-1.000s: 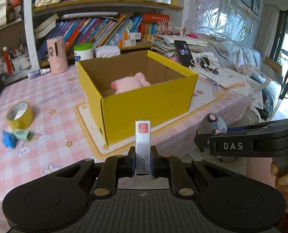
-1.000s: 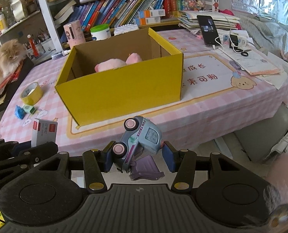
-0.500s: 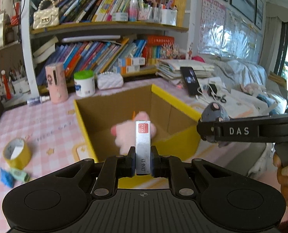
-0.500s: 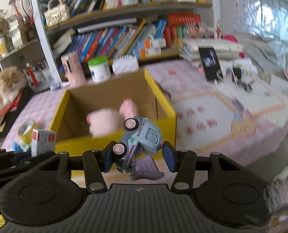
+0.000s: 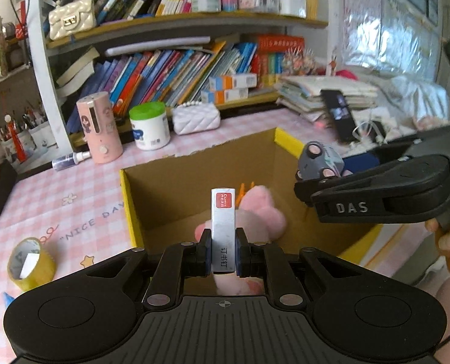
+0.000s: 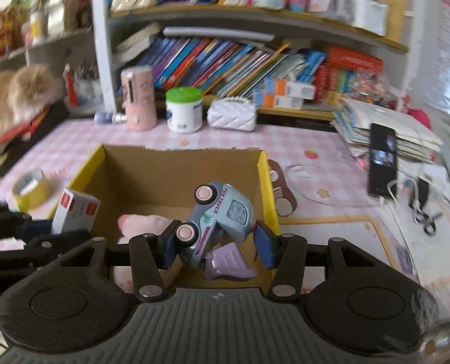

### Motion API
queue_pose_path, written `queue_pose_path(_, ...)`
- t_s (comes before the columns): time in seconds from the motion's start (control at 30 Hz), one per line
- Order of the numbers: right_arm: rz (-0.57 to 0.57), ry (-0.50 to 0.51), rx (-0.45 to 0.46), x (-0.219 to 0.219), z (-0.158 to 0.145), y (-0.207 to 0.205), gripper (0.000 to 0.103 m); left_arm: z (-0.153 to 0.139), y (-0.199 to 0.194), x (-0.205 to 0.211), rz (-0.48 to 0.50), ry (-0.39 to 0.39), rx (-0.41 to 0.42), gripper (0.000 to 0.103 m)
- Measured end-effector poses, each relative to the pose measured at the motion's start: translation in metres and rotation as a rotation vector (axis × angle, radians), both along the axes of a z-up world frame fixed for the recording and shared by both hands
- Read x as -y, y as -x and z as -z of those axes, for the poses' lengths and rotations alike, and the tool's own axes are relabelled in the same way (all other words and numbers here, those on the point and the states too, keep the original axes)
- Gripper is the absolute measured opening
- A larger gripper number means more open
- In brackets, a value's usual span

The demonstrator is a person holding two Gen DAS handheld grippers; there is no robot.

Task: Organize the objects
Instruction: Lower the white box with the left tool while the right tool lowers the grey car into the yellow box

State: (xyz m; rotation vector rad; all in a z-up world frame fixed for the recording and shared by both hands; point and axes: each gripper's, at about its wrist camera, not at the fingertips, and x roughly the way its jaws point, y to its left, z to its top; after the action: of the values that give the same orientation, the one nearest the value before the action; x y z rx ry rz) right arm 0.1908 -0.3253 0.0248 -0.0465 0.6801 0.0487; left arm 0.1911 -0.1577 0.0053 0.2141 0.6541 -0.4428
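Observation:
My left gripper (image 5: 222,253) is shut on a white staple box (image 5: 222,227) with a red label, held upright above the open yellow cardboard box (image 5: 131,209). A pink plush toy (image 5: 262,212) lies inside the box. My right gripper (image 6: 217,242) is shut on a pale blue toy truck (image 6: 221,215), tilted, with pink wheels, over the box's (image 6: 267,188) right part. The right gripper and truck (image 5: 318,160) show at the right of the left wrist view. The staple box (image 6: 75,209) shows at the left of the right wrist view.
On the pink checked tablecloth (image 5: 58,200) lie a yellow tape roll (image 5: 29,262), a pink cylinder (image 5: 99,127), a green-lidded tub (image 5: 149,126) and a white quilted purse (image 5: 196,118). A phone (image 6: 381,159) leans on stacked papers. A cat (image 6: 18,94) sits at the far left.
Both grippers have moved forward and up, from in front of the box to above its opening. Each keeps its hold on its object.

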Motion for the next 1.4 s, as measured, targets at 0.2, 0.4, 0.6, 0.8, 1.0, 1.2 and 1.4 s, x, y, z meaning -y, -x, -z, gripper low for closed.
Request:
queue_pose_path(0.2, -0.142, 0.099, -0.111, -0.006, 0.024, -0.043, 0.049, 0.020, -0.015, 0.013, -0.003, -0.078, -0.039, 0.013)
queue_pose_path(0.4, -0.318, 0.197, -0.225, -0.014, 0.043, -0.066, 0.049, 0.031, -0.023, 0.021, 0.002, -0.121, -0.067, 0.013)
queue_pose_path(0.6, -0.446, 0.253, -0.344, -0.024, 0.065, -0.077, 0.040, 0.037, -0.031, 0.022, -0.011, -0.118, -0.110, 0.013)
queue_pose_path(0.8, -0.470, 0.223, -0.385, -0.025, 0.072, -0.080, 0.039, 0.041, -0.036, 0.023, -0.026, -0.102, -0.130, 0.013)
queue_pose_path(1.0, -0.458, 0.231, -0.368, -0.023, 0.070, -0.078, 0.041, 0.039, -0.036, 0.025, -0.039, -0.116, -0.123, 0.019)
queue_pose_path(1.2, -0.395, 0.212, -0.302, -0.018, 0.055, -0.067, 0.050, 0.021, -0.020, 0.014, -0.056, -0.078, -0.042, 0.045)
queue_pose_path(1.4, -0.246, 0.121, -0.180, -0.006, 0.025, -0.043, 0.057, -0.007, 0.000, -0.005, -0.068, 0.004, 0.037, 0.059)
